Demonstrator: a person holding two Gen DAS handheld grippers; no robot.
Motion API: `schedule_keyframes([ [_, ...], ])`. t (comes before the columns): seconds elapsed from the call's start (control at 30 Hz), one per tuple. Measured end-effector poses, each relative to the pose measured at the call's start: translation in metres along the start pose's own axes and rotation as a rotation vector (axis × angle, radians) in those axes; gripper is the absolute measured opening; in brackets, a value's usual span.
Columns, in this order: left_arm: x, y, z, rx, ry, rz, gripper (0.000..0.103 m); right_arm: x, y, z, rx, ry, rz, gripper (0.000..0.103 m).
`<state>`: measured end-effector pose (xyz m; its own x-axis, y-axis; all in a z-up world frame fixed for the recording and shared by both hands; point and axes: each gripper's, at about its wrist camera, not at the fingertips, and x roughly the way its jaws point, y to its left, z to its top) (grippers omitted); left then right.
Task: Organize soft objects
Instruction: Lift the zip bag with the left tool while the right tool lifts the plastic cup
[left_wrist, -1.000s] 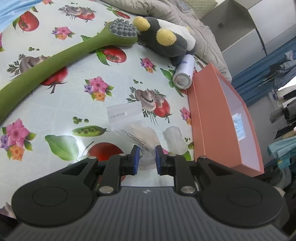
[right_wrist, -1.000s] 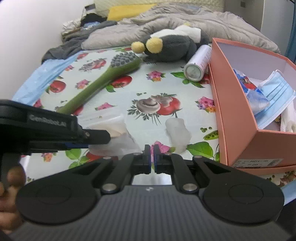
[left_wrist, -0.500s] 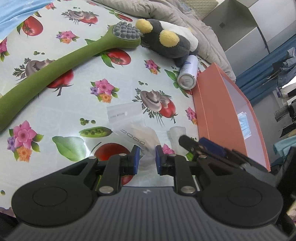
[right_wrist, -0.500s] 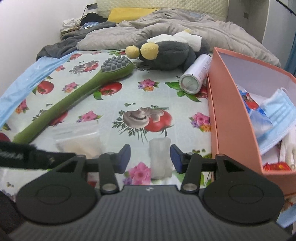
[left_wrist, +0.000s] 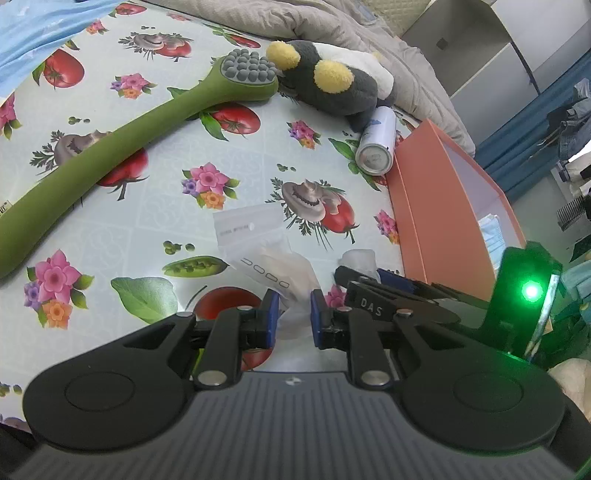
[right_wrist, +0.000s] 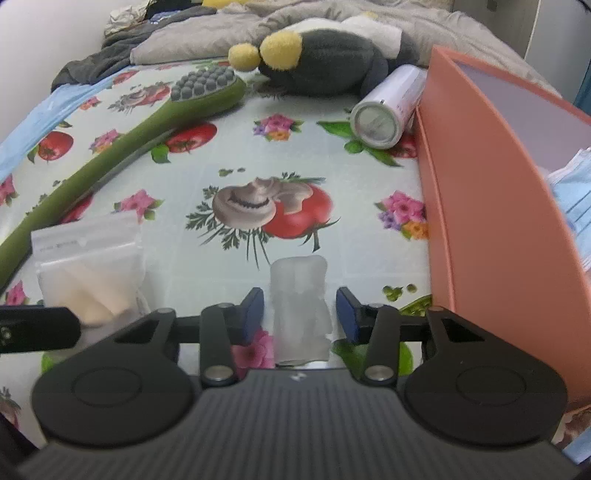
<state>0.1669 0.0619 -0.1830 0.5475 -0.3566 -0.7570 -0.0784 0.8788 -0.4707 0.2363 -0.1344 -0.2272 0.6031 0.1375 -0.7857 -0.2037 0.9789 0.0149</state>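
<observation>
My left gripper (left_wrist: 291, 317) is shut on the near end of a clear zip bag (left_wrist: 266, 254) holding something pale; the bag also shows in the right wrist view (right_wrist: 88, 269). My right gripper (right_wrist: 300, 308) is open, its pads either side of a translucent white soft piece (right_wrist: 299, 306) lying on the patterned cloth. That piece shows in the left wrist view (left_wrist: 358, 258), partly behind the right gripper's fingers (left_wrist: 373, 286). The orange box (right_wrist: 491, 229) stands to the right with blue face masks (right_wrist: 576, 206) inside.
A long green massage brush (right_wrist: 122, 147) lies across the left. A grey and yellow plush toy (right_wrist: 325, 55) and a white can (right_wrist: 384, 110) lie at the far side, near the box. Grey bedding lies beyond.
My right gripper opened, moved forward and lowered around the translucent soft piece. My left gripper stayed shut on the zip bag, hardly moving.
</observation>
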Motion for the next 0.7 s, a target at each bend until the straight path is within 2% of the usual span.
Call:
schedule_keyframes([
  [0.1, 0.0, 0.0, 0.0, 0.0, 0.0, 0.004, 0.021, 0.001, 0.001, 0.002, -0.014, -0.003, -0.004, 0.032],
  [0.2, 0.001, 0.0, -0.001, 0.002, 0.001, 0.008, 0.021, -0.002, 0.002, 0.004, -0.023, -0.001, -0.005, 0.025],
  [0.43, -0.003, -0.005, -0.002, 0.026, -0.005, 0.028, 0.021, -0.023, -0.003, 0.006, -0.025, -0.023, 0.006, 0.024],
  [0.7, -0.011, -0.014, -0.007, 0.072, -0.02, 0.051, 0.022, -0.067, -0.004, -0.003, 0.006, -0.052, 0.098, 0.025],
])
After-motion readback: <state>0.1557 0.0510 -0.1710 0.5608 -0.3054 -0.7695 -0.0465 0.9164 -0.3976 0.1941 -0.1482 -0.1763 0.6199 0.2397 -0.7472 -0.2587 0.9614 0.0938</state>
